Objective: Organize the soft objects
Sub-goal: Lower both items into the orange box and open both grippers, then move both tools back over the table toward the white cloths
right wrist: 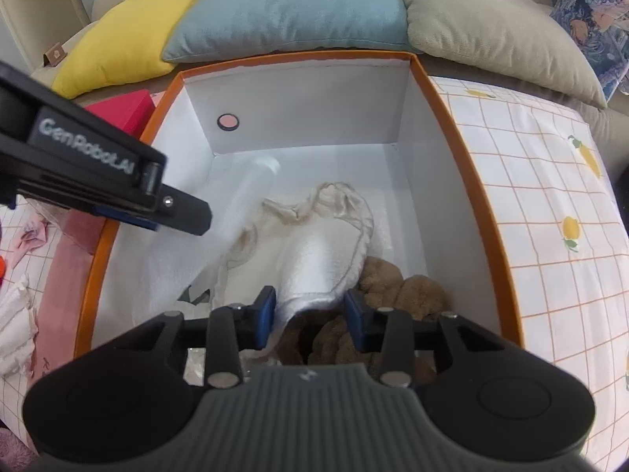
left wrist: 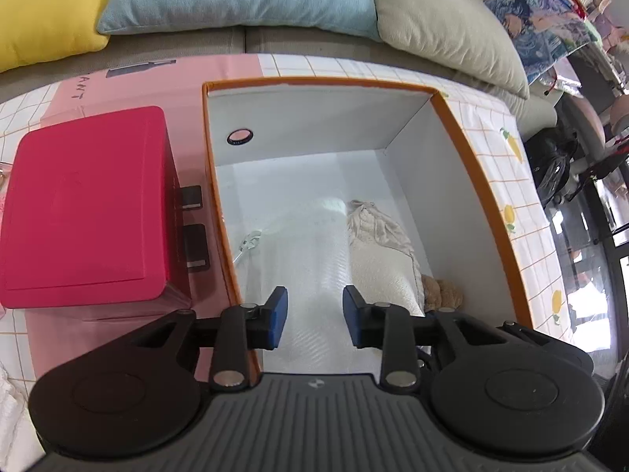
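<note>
The left gripper (left wrist: 314, 316) hangs over the near end of the box (left wrist: 487, 212), its blue pads (left wrist: 280, 314) spread with nothing between them. Straight ahead of it and below lies a white cloth (left wrist: 310, 244), covering the left half of the box floor; just right of that, ahead of the right pad, sits a cream towel (left wrist: 383, 259), and at the gripper's near right a brown plush (left wrist: 442, 293) peeks out from under the towel's edge. To the gripper's left, outside the box, stands a red case (left wrist: 86, 204).

The right gripper (right wrist: 308, 320) is also spread, low over the near right corner of the box (right wrist: 468, 181). The towel (right wrist: 314, 251) drapes down between its pads (whether it touches them I cannot tell), and the plush (right wrist: 397, 295) lies under and just right of them. The left gripper's finger (right wrist: 173, 206) reaches in from the left, above the white cloth (right wrist: 157, 259).
</note>
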Demonstrator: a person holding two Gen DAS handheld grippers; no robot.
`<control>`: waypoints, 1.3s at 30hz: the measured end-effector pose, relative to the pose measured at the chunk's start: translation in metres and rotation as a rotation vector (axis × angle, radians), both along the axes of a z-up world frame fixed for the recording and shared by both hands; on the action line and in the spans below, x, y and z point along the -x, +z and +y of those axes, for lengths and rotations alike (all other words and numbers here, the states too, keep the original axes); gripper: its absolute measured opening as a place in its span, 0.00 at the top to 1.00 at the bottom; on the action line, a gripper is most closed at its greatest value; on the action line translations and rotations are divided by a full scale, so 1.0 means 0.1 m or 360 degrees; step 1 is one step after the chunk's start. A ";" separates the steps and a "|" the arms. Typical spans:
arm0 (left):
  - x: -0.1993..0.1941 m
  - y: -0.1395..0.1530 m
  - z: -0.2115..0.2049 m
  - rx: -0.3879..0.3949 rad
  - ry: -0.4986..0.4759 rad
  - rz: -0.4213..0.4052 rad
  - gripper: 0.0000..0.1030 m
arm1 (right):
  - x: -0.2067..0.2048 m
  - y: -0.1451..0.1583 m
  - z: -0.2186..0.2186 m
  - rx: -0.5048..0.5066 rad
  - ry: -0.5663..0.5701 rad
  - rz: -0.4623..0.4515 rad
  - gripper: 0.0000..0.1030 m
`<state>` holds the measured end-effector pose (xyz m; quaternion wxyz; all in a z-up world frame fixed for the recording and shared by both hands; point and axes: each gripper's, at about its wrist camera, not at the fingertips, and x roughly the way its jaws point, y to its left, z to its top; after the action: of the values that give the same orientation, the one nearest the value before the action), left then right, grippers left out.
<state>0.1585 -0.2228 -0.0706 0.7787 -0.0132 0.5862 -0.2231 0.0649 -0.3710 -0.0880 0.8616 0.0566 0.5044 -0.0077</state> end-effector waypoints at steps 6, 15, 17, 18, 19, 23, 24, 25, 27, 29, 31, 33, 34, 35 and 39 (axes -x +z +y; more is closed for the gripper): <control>0.09 0.29 0.12 0.0087 -0.0024 -0.0100 0.56 | 0.06 0.19 -0.03 0.0056 -0.0061 -0.0025 0.52; 0.72 0.98 0.58 0.0211 -0.0147 -0.0633 0.56 | 0.51 0.82 0.14 0.0086 -0.0181 -0.0308 0.48; 0.90 1.10 0.74 0.0220 -0.0134 -0.0767 0.56 | 0.63 0.95 0.23 0.0065 -0.0208 -0.0391 0.48; 0.98 1.16 0.83 0.0224 -0.0132 -0.0826 0.56 | 0.68 1.01 0.28 0.0052 -0.0216 -0.0424 0.47; 1.06 1.21 0.92 0.0221 -0.0123 -0.0879 0.56 | 0.74 1.07 0.33 0.0041 -0.0225 -0.0454 0.46; 1.37 1.30 1.28 0.0182 -0.0061 -0.1000 0.56 | 0.96 1.23 0.56 0.0006 -0.0251 -0.0558 0.39; 1.44 1.30 1.38 0.0186 -0.0039 -0.1013 0.56 | 1.02 1.26 0.63 -0.0002 -0.0252 -0.0579 0.38; 1.49 1.29 1.49 0.0191 -0.0007 -0.1025 0.56 | 1.07 1.28 0.70 -0.0012 -0.0251 -0.0597 0.35; 1.61 1.26 1.69 0.0192 0.0075 -0.1050 0.56 | 1.17 1.29 0.83 -0.0025 -0.0250 -0.0625 0.31; 1.70 1.20 1.86 0.0168 0.0148 -0.1067 0.56 | 1.26 1.28 0.97 -0.0038 -0.0242 -0.0638 0.30; 1.76 1.12 2.04 0.0137 0.0210 -0.1052 0.56 | 1.33 1.23 1.09 -0.0058 -0.0224 -0.0631 0.29; 1.80 1.00 2.19 0.0111 0.0262 -0.1008 0.56 | 1.38 1.17 1.22 -0.0079 -0.0201 -0.0593 0.29; 1.82 0.94 2.26 0.0092 0.0288 -0.0983 0.56 | 1.39 1.13 1.29 -0.0095 -0.0183 -0.0564 0.28; 1.86 0.87 2.34 0.0072 0.0315 -0.0956 0.56 | 1.41 1.10 1.36 -0.0115 -0.0161 -0.0534 0.27; 1.96 0.64 2.62 0.0033 0.0397 -0.0843 0.56 | 1.44 0.95 1.66 -0.0116 -0.0043 -0.0429 0.27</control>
<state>-0.0377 0.0389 -0.0061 0.9259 -0.0343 0.3540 -0.1271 -0.0793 -0.2052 0.0066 0.9187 0.0952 0.3832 0.0067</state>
